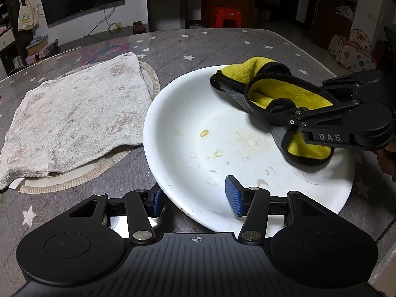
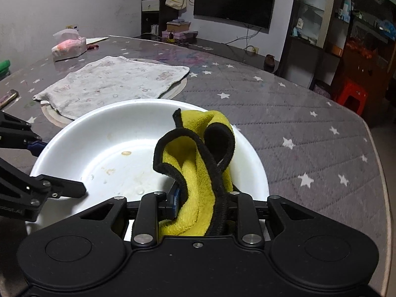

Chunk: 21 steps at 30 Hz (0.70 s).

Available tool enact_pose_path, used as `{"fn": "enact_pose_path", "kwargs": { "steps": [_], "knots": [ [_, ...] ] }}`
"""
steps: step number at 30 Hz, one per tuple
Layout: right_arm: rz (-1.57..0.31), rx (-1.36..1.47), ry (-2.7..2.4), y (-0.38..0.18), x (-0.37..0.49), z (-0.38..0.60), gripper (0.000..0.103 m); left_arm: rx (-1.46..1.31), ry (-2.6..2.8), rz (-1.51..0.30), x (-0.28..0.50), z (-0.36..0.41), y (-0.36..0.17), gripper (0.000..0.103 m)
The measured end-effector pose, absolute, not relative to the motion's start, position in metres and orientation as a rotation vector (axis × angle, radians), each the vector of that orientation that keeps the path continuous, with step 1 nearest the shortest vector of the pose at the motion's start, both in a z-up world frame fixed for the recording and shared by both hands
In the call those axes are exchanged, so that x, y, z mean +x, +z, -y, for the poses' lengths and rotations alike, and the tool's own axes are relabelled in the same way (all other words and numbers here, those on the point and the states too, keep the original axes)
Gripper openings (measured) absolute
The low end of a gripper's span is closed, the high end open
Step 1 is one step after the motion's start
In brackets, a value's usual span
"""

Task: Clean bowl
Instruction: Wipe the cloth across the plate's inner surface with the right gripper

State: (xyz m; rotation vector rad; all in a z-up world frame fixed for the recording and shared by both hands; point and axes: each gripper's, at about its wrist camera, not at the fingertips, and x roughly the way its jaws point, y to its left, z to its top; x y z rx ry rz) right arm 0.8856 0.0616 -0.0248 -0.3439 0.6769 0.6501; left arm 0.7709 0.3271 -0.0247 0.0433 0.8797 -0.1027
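Bowl (image 1: 188, 113), white and shallow, sits on a grey star-print table cover (image 1: 222, 42), brownish smears (image 1: 204, 132) dotting its floor. The left gripper (image 1: 195, 198) straddles the rim at six o'clock in its own view, one blue pad outside, one inside; whether the pads press the rim cannot be told. The right gripper (image 2: 198, 200) is clamped tight on a yellow, black-edged cloth (image 2: 195, 163), which drapes over the bowl's two o'clock side. A stained white towel (image 1: 74, 113) lies flat at nine o'clock.
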Motion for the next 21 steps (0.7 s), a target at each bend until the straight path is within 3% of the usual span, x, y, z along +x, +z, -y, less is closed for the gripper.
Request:
{"fn": "enact_pose_path", "kwargs": {
  "steps": [21],
  "knots": [
    [-0.691, -0.324, 0.662, -0.023, 0.867, -0.05, 0.029, 0.052, -0.108, -0.875, 0.768, -0.327, -0.027, 0.053]
  ]
}}
